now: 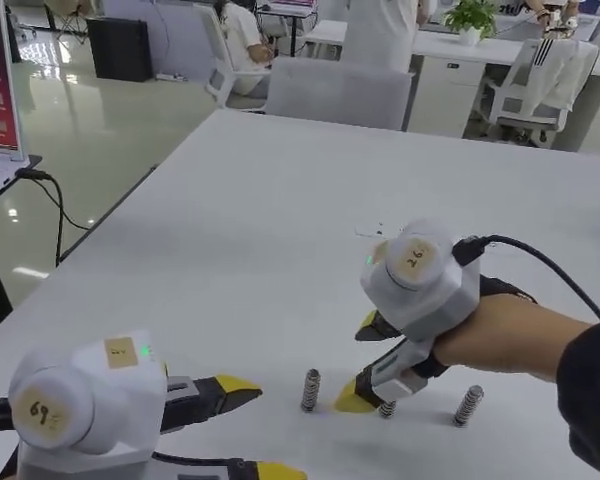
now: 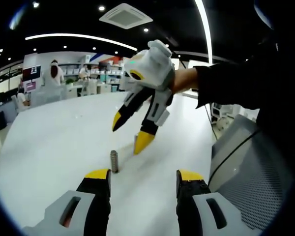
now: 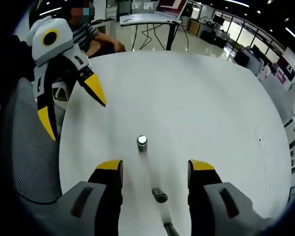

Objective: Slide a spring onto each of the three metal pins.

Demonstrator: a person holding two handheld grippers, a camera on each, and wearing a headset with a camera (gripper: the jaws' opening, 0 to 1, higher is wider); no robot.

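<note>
Three short upright pins stand in a row on the white table [image 1: 280, 220], each with a coiled spring around it: a left one [image 1: 311, 390], a middle one [image 1: 387, 408] and a right one [image 1: 468, 405]. My right gripper [image 1: 361, 362] hangs open over the middle one, its lower jaw partly covering it. In the right gripper view the open right gripper [image 3: 155, 166] frames the middle pin [image 3: 160, 195], with another pin [image 3: 142, 142] just ahead. My left gripper [image 1: 258, 428] is open at the near left, with nothing between its jaws, pointing at the left pin [image 2: 114, 161].
The table stretches far and bare behind the pins. A grey chair [image 1: 335, 92] stands at its far edge, and more desks and seated people lie beyond. A cable [image 1: 540, 262] trails from the right gripper. The table's left edge [image 1: 100, 230] drops to the floor.
</note>
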